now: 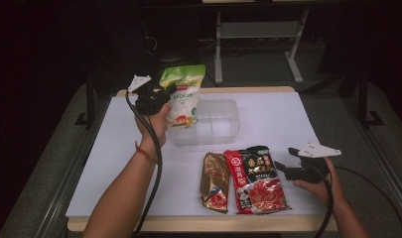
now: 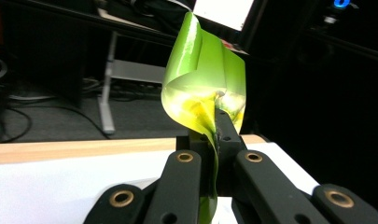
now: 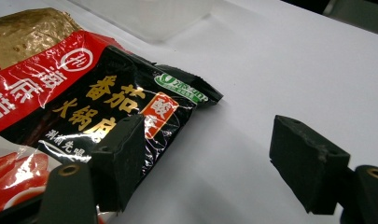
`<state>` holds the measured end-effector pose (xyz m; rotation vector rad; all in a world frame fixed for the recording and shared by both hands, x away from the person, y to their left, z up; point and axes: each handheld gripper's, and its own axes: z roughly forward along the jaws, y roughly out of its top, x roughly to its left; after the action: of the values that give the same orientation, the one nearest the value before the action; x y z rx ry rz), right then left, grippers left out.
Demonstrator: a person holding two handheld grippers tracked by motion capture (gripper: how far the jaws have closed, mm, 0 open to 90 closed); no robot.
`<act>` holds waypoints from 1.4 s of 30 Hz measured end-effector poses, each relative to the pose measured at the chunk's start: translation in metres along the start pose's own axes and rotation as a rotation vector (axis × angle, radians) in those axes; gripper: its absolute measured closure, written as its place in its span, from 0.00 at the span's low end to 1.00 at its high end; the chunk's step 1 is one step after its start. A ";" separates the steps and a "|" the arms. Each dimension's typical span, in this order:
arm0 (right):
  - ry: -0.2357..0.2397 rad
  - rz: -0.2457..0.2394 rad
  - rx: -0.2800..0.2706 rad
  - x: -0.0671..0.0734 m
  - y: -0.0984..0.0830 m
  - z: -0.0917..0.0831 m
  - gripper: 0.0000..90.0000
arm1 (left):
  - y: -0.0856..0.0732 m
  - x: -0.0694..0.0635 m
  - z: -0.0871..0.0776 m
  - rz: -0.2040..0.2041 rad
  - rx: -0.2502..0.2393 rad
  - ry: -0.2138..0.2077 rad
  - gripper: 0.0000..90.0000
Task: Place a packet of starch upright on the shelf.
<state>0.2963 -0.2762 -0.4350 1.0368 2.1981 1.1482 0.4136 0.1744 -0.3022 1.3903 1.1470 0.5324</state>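
My left gripper [image 1: 165,94] is shut on a green and white pouch [image 1: 184,94], which it holds upright in the air over the left end of a clear plastic bin [image 1: 218,121]. Seen from the left gripper view, the pouch's green edge [image 2: 203,84] is pinched between the black jaws of the left gripper [image 2: 213,135]. My right gripper [image 1: 284,167] rests low at the table's right, open, beside the right edge of a red and black hotpot packet [image 1: 255,181]. In the right gripper view the right gripper [image 3: 210,154] has bare table between its fingers, with the packet [image 3: 102,102] under the left one.
A gold and red packet [image 1: 214,181] lies left of the hotpot packet near the front edge. The white tabletop [image 1: 288,119] has free room at the right and left. Beyond the table are desk legs [image 1: 293,49] and dark floor.
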 end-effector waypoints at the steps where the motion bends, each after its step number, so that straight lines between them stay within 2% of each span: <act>1: 0.000 -0.001 0.002 0.000 0.000 0.000 0.29 | 0.001 0.000 0.001 -0.005 -0.008 0.015 0.99; 3: 0.002 -0.002 0.003 0.001 0.000 0.001 0.29 | 0.003 0.000 0.003 -0.003 -0.027 0.055 0.99; 8: 0.009 -0.009 0.006 0.002 0.001 0.003 0.29 | -0.001 -0.002 0.014 -0.031 -0.057 0.155 0.99; 11: 0.010 -0.015 0.008 0.002 0.001 0.004 0.29 | -0.003 -0.003 0.020 -0.040 -0.059 0.171 0.99; 14: 0.012 -0.017 0.012 0.003 0.002 0.004 0.29 | -0.006 -0.005 0.028 -0.058 -0.071 0.168 0.99; 17: 0.015 -0.020 0.013 0.004 0.002 0.004 0.29 | -0.006 -0.006 0.036 -0.094 -0.077 0.164 0.99; 19: 0.015 -0.023 0.015 0.004 0.001 0.005 0.29 | -0.008 -0.006 0.040 -0.105 -0.099 0.159 0.99; 21: 0.018 -0.026 0.015 0.004 0.001 0.005 0.29 | -0.012 -0.004 0.044 -0.119 -0.112 0.118 0.99; 25: 0.019 -0.029 0.017 0.004 0.001 0.005 0.29 | -0.021 -0.010 0.045 -0.061 -0.078 0.099 0.98; 27: 0.019 -0.025 0.020 0.003 0.000 0.006 0.29 | -0.027 -0.008 0.045 -0.078 -0.069 0.090 0.98; 29: 0.019 -0.025 0.022 0.004 0.000 0.006 0.29 | -0.035 0.000 0.046 -0.094 -0.051 0.067 0.97; 30: 0.021 -0.032 0.018 0.004 0.001 0.005 0.29 | -0.043 0.008 0.047 -0.098 -0.017 0.091 0.97; 32: 0.021 -0.034 0.017 0.005 0.001 0.005 0.29 | -0.047 0.012 0.047 -0.109 -0.014 0.074 0.96; 33: 0.020 -0.036 0.018 0.005 0.001 0.005 0.29 | -0.050 0.014 0.045 -0.100 -0.028 0.053 0.95; 35: 0.023 -0.034 0.022 0.006 0.001 0.006 0.29 | -0.050 0.011 0.042 -0.049 -0.019 0.034 0.95; 36: 0.022 -0.036 0.026 0.005 0.001 0.007 0.29 | -0.049 0.009 0.042 -0.029 -0.005 0.009 0.93; 38: 0.020 -0.036 0.029 0.005 0.000 0.008 0.29 | -0.048 0.006 0.039 0.025 0.020 -0.006 0.91; 39: 0.020 -0.037 0.029 0.005 0.000 0.007 0.29 | -0.047 0.007 0.039 0.045 0.045 -0.033 0.90; 41: 0.018 -0.037 0.029 0.006 0.000 0.006 0.29 | -0.045 0.009 0.036 0.095 0.082 -0.028 0.89; 42: 0.017 -0.036 0.029 0.006 0.000 0.006 0.29 | -0.044 0.012 0.035 0.120 0.099 -0.040 0.89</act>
<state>0.2970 -0.2686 -0.4383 0.9984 2.2437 1.1163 0.4347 0.1598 -0.3535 1.5563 1.0744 0.5359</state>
